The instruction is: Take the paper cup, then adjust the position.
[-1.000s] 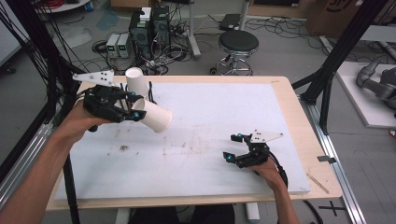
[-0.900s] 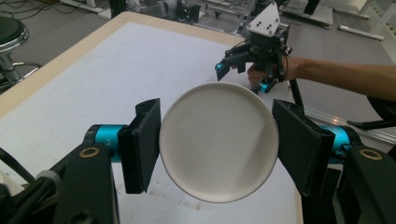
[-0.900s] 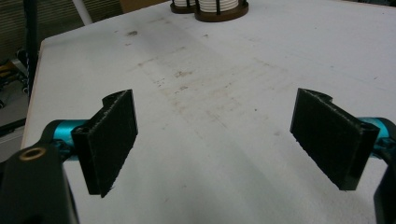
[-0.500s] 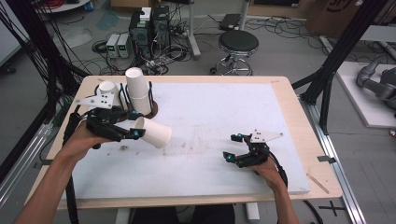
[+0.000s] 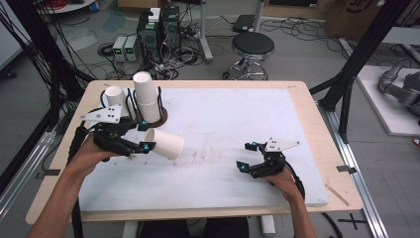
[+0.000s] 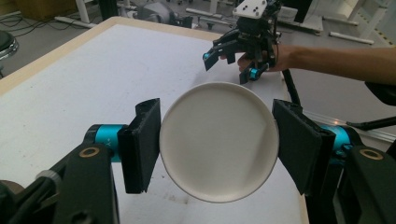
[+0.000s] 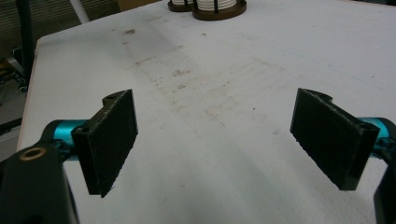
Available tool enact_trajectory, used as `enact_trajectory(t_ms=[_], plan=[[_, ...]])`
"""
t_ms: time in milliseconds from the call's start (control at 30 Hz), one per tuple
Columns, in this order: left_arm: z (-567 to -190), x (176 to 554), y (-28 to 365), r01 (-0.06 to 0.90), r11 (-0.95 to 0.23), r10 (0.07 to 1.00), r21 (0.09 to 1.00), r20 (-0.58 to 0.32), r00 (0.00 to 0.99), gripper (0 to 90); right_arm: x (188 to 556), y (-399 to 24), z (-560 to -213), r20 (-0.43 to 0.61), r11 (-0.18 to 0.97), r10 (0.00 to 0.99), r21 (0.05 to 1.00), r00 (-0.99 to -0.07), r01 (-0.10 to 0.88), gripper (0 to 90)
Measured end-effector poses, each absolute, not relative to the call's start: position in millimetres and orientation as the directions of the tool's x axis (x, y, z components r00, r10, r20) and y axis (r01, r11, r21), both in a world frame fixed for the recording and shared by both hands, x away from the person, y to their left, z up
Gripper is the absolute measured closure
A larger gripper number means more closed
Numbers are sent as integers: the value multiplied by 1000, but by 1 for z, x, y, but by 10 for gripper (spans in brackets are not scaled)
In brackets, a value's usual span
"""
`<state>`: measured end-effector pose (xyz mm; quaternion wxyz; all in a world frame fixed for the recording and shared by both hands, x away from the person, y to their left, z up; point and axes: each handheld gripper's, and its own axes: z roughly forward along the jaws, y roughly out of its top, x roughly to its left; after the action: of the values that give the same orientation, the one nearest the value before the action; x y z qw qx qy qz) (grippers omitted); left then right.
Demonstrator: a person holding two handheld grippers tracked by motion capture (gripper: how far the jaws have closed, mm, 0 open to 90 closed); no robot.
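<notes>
While left gripper (image 5: 146, 147) clamps white paper cup (image 5: 166, 144) by its base, cup lies on side, tilted, low over white mat (image 5: 233, 124), mouth pointing toward table centre. Cup stack (image 5: 147, 103) in holder just behind it. Right gripper (image 5: 243, 157) near mat's right front, jaws wide apart, nothing between.

A robotics lab: black frame struts (image 5: 364, 54) flank the table (image 5: 317, 129), with computer towers (image 5: 158, 27), tangled cables (image 5: 302, 29) and a stool (image 5: 252, 47) on the concrete floor.
</notes>
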<state>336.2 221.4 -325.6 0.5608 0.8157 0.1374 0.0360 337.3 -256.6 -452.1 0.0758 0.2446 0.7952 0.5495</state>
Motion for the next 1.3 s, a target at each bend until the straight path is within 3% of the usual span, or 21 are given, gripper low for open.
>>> enact_trajectory(t_ms=[867,1300], plan=[[-332,340,221,192,-348,267,918,-99,959,353,336,-253,-451,126,304,481,904,-868,300,154],[-333,342,220,191,-336,251,922,-108,962,353,339,-260,-449,174,246,482,914,-859,323,153]])
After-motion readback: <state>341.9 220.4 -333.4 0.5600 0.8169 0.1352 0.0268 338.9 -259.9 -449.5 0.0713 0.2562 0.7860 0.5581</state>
